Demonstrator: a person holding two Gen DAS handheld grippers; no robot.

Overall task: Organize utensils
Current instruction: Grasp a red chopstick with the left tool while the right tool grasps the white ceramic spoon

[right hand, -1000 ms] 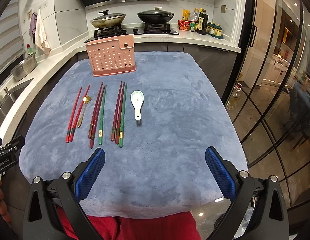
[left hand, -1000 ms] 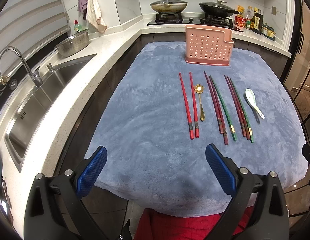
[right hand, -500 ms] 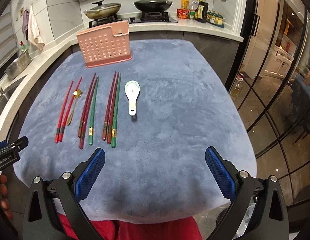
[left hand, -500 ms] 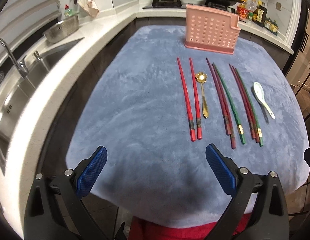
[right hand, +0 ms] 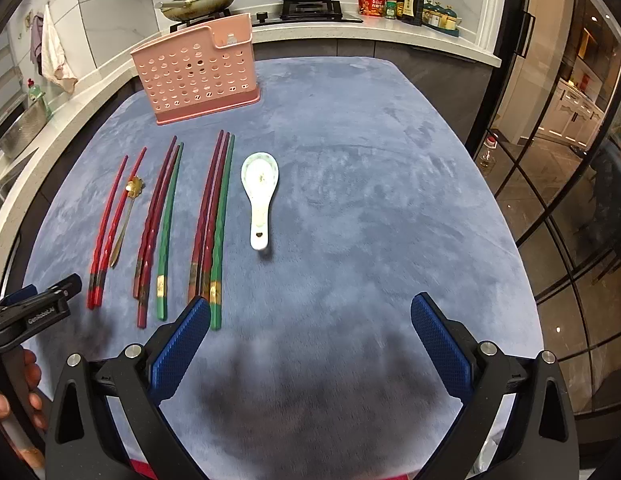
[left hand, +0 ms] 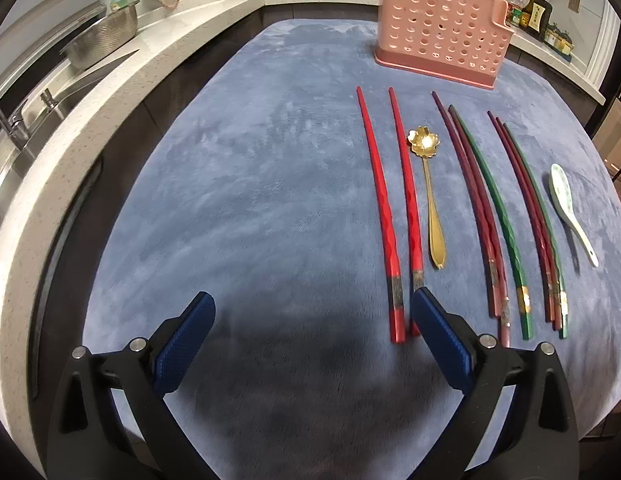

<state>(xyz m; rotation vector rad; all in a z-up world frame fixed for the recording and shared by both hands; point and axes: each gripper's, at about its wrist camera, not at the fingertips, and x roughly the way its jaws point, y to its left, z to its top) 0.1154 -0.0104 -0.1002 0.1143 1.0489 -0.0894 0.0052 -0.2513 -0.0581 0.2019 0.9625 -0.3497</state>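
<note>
Left wrist view: the left gripper [left hand: 312,320] hangs spread wide and empty over the blue cloth [left hand: 250,200], its right pad beside the red chopsticks [left hand: 384,216]; a gold spoon [left hand: 428,196] lies alongside; right wrist view shows the right gripper [right hand: 310,322] likewise agape, with the ceramic spoon [right hand: 259,196] and pink utensil holder [right hand: 198,72] beyond.

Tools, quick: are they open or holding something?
Left tool: open, holding nothing.
Right tool: open, holding nothing.
</note>
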